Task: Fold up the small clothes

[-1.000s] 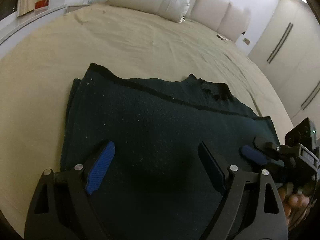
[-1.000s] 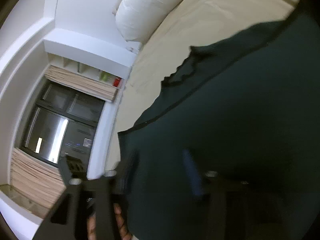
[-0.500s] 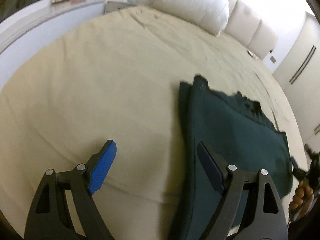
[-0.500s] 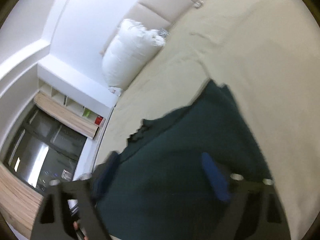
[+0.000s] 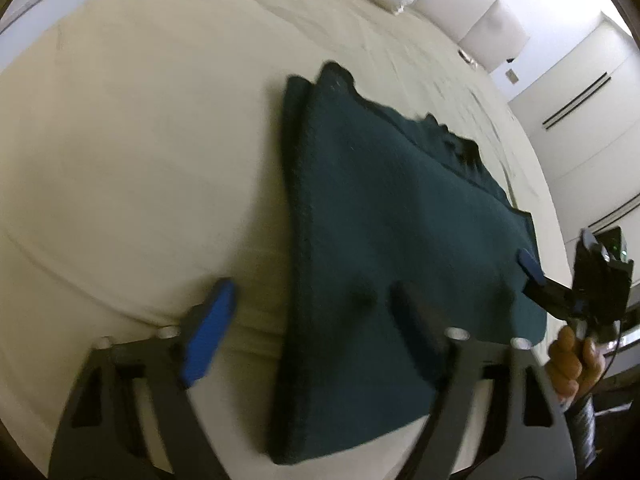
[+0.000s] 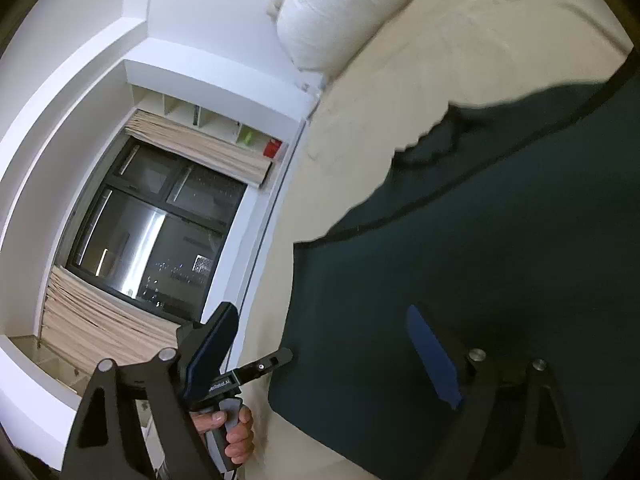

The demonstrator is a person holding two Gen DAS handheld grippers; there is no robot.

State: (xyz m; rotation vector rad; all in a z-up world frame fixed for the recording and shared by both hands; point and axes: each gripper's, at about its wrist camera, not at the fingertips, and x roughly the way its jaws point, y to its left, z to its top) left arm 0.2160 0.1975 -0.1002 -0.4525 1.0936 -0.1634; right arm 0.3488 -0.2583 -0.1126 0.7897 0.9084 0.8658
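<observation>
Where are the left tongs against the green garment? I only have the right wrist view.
Observer: The left tongs straddle the green garment's side edge, one finger over bare bedsheet. The jaws have just been closing, with the edge between them and the pads not pinching it.
Operator: Is that edge a single layer?
Observer: No, it looks doubled. A narrow strip of a lower layer shows beside the top one.
Operator: What's beyond the bed on the other side?
Observer: White wardrobe doors.

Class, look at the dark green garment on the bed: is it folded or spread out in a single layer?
Folded. The dark green garment shows a doubled layer along its left edge in the left wrist view, lying flat on the bed.
</observation>
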